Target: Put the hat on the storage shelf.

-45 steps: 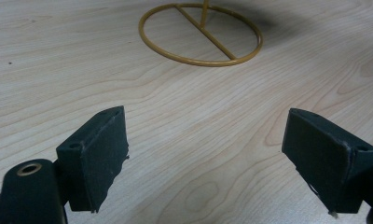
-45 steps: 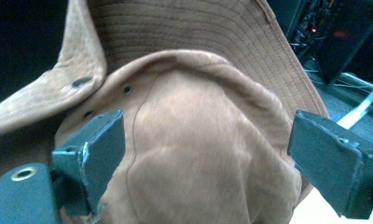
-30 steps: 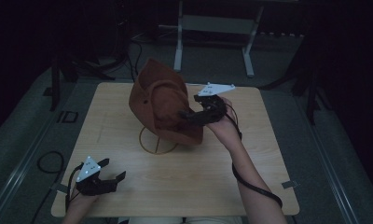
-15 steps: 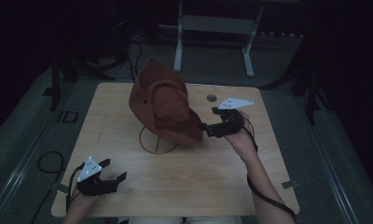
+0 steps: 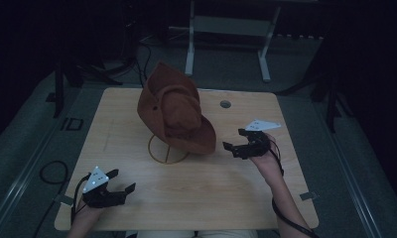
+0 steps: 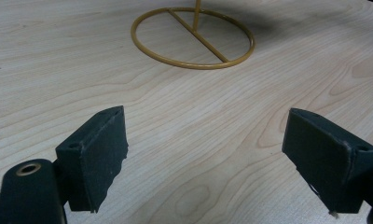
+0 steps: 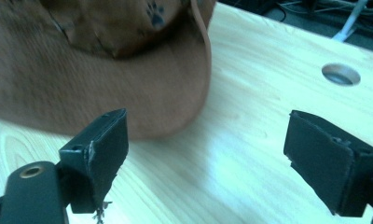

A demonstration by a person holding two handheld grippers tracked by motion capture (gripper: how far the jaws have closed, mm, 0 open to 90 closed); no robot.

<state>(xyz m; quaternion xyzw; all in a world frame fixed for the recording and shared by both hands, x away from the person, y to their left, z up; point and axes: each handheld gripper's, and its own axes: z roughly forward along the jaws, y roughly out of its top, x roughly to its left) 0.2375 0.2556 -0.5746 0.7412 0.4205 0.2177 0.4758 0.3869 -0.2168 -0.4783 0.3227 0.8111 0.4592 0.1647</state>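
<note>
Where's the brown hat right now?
In the high view the brown hat hangs tilted on the gold stand near the table's middle, left of the open right tool.

A light wooden table (image 5: 137,198) with a round hole (image 5: 225,104) near its far edge. A yellow ring-shaped stand base (image 5: 167,148) rests on it near the middle.

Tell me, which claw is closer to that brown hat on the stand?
The right. The right claw hangs open just off the brim of the brown hat, not touching it. The left claw sits open near the table's front corner, well short of the hat.
</note>
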